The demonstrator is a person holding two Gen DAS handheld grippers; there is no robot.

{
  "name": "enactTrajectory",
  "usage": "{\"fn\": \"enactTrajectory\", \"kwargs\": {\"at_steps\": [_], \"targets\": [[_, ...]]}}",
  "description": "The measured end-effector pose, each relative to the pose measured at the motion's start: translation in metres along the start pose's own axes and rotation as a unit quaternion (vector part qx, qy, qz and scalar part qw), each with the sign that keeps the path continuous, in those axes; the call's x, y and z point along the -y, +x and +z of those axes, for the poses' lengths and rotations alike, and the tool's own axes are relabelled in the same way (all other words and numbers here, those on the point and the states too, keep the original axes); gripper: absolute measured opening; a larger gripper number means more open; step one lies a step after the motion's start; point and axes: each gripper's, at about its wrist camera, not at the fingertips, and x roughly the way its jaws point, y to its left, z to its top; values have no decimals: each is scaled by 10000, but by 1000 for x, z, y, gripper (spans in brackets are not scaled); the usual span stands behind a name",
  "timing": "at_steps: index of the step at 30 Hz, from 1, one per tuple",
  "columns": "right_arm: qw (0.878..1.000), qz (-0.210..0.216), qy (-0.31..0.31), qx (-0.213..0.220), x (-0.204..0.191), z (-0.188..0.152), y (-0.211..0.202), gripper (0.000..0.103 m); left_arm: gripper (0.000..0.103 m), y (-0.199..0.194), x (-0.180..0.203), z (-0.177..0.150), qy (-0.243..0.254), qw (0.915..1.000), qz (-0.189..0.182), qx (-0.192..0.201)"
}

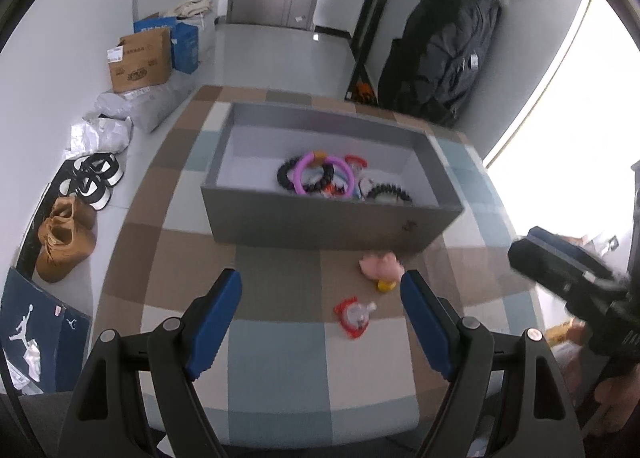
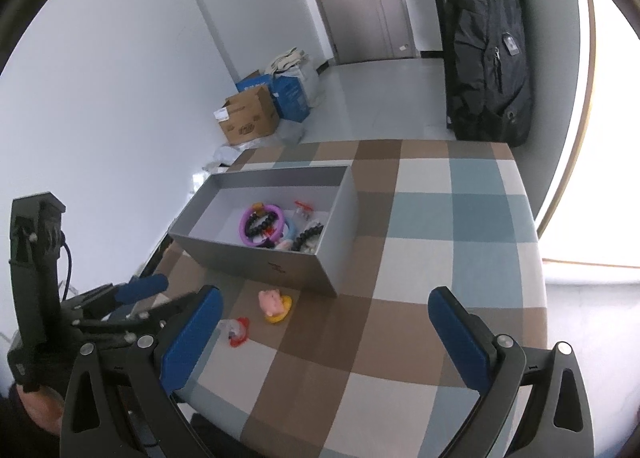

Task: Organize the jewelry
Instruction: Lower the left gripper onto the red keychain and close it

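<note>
Jewelry bits lie loose on the checked table, two empty grippers above them.

Left gripper (image 1: 321, 290) is wide open and holds nothing; right gripper (image 2: 325, 310) is wide open too, with nothing in it. Nearest, a red charm (image 1: 354, 316) lies on the tablecloth (image 1: 280, 358), then a pink pig charm (image 1: 380, 268) just beside the grey box (image 1: 320, 224). Inside are a purple ring (image 1: 308, 174) and black bead bracelets (image 1: 288, 172). The small charms could slip out of the pads, or get pushed away. Far off, the writing on a brown carton (image 1: 140, 60) is too blurry to read.
</note>
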Motion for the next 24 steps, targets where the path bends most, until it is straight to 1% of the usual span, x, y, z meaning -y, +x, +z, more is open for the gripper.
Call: {"fn": "enactTrajectory", "kwargs": {"at_steps": [2, 7, 11, 13, 14, 16, 17, 19, 20, 21, 22, 24], "targets": [[10000, -8, -7, -32, 0, -1, 1, 103, 78, 4, 7, -4, 195, 9997, 45, -125], [10000, -3, 36, -68, 2, -2, 0, 103, 78, 10, 18, -11, 583, 9977, 201, -279], [10000, -6, 39, -67, 3, -3, -1, 103, 78, 16, 20, -13, 614, 9970, 140, -443], [10000, 1, 47, -70, 3, -3, -2, 103, 77, 16, 18, -13, 565, 9973, 129, -455], [10000, -1, 48, -76, 3, -4, -2, 103, 73, 17, 18, -13, 552, 9973, 111, -462], [9999, -3, 50, -88, 4, -4, -2, 103, 50, 21, 18, -12, 526, 9971, 78, -537], [9999, -1, 51, -90, 4, -4, -3, 103, 45, 23, 17, -12, 510, 9969, 69, -597], [9999, 8, 56, -96, 4, -4, -3, 103, 31, 26, 16, -13, 460, 9967, 22, -670], [9999, 9, 59, -92, 4, -4, -3, 103, 26, 27, 17, -12, 463, 9967, 24, -664], [9999, 14, 61, -92, 4, -4, -3, 103, 17, 26, 18, -12, 470, 9969, -40, -627], [9999, 16, 63, -99, 3, -4, -3, 103, 14, 26, 19, -11, 473, 9968, -112, -635], [9999, 21, 63, -120, 3, -4, -1, 103, 13, 26, 21, -11, 521, 9963, -158, -662]]}}
